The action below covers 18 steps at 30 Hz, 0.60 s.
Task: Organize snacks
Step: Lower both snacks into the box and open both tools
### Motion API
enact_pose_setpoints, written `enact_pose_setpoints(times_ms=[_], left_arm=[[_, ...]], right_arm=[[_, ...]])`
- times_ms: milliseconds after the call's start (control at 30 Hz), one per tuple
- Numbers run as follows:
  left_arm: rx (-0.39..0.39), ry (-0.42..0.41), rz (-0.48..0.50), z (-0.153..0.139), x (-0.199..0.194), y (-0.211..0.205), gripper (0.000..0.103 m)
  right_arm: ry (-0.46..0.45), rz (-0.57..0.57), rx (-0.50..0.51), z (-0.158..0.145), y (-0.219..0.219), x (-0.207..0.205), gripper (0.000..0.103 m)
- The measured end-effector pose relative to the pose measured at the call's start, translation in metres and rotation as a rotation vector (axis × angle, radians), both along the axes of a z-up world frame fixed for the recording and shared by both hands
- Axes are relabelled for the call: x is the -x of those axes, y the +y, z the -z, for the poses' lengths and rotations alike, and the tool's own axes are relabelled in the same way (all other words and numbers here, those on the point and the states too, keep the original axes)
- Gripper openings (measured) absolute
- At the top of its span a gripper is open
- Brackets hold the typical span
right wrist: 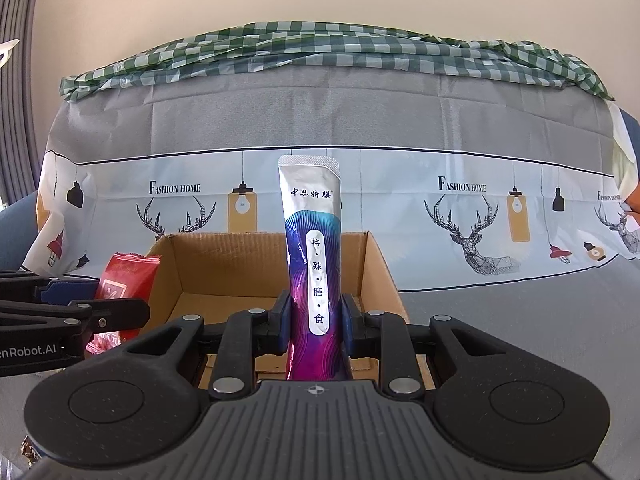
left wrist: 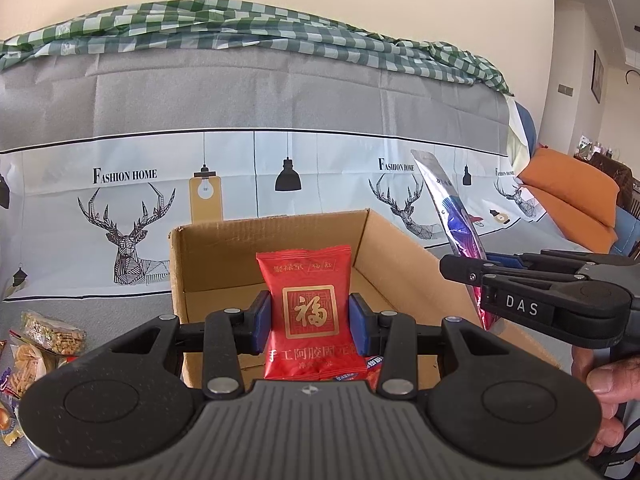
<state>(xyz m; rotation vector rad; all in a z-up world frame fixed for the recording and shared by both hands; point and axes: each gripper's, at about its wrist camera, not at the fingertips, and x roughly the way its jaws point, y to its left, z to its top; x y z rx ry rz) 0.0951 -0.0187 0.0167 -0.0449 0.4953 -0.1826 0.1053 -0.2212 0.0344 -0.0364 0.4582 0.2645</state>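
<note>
My left gripper (left wrist: 309, 322) is shut on a red snack packet (left wrist: 308, 308) with gold characters and holds it upright over the near side of an open cardboard box (left wrist: 392, 264). My right gripper (right wrist: 314, 322) is shut on a tall silver, blue and purple sachet (right wrist: 314, 248) and holds it upright over the same box (right wrist: 376, 264). In the left wrist view the right gripper (left wrist: 476, 276) with the sachet (left wrist: 456, 216) is at the box's right wall. In the right wrist view the left gripper (right wrist: 120, 312) with the red packet (right wrist: 124, 280) is at the box's left wall.
Several loose snack packets (left wrist: 44, 340) lie on the covered surface left of the box. A blue-and-red wrapper (left wrist: 374, 364) lies inside the box. A sofa back draped in deer-print cloth (left wrist: 256, 184) stands behind. Orange cushions (left wrist: 576, 196) lie far right.
</note>
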Motion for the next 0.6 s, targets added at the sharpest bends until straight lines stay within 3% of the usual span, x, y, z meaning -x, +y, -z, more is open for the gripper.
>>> enact_pose_setpoints(times_ms=[433, 533, 600], left_arm=[[0.046, 0.033, 0.002, -0.002, -0.002, 0.01, 0.054], [0.042, 0.024, -0.001, -0.004, 0.002, 0.017, 0.054], [0.05, 0.022, -0.01, -0.006, 0.005, 0.025, 0.054]], right_arm=[[0.029, 0.005, 0.014, 0.001, 0.007, -0.005, 0.039], [0.017, 0.012, 0.016, 0.001, 0.012, -0.004, 0.051], [0.002, 0.019, 0.016, 0.0, 0.016, -0.002, 0.067]])
